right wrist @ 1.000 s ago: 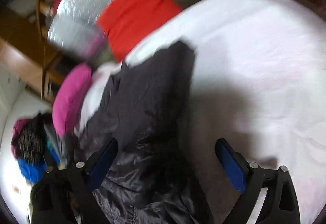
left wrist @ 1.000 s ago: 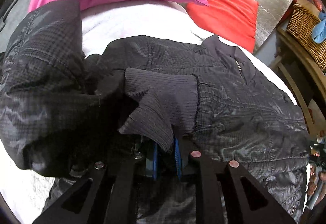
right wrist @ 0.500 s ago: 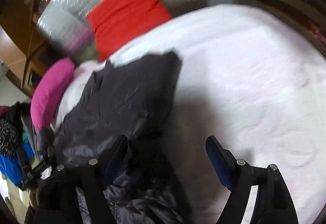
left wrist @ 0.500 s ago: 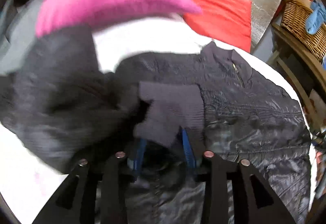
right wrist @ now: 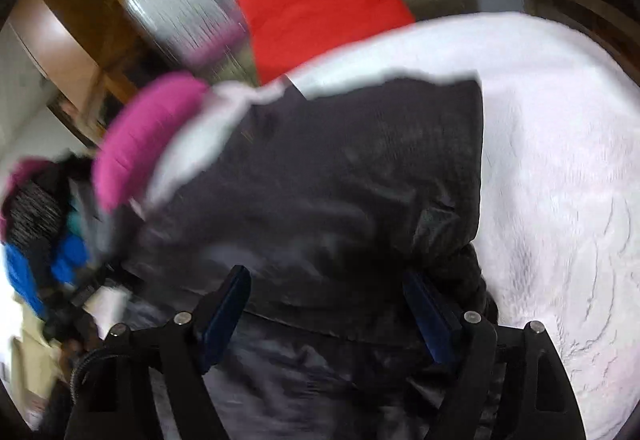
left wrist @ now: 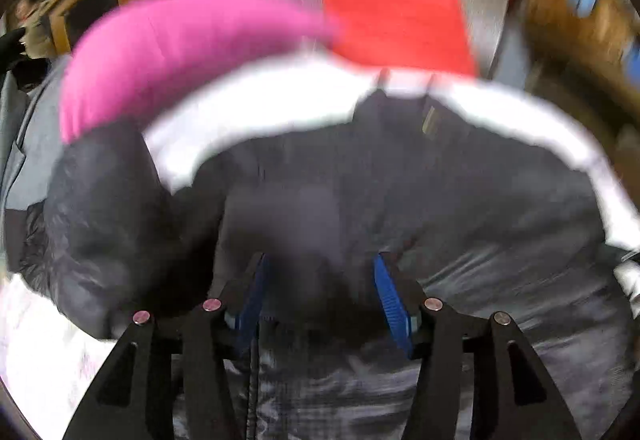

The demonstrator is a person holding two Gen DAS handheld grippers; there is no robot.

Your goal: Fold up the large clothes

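Black quilted jacket (left wrist: 400, 176) lies spread on white bed cover (right wrist: 560, 160), collar toward red cushion (left wrist: 396, 20); one sleeve folded across the front. Left claw (left wrist: 320, 300) wide, gripping nothing, over the knit cuff (left wrist: 296, 216). Right claw (right wrist: 328, 304) wide, empty, above the jacket's body. Risk: slippery shell fabric may let the laid sleeve slide off. Both views motion-blurred; hem cut off, cuff outline indistinct. Pink pillow (left wrist: 180, 52) beyond.
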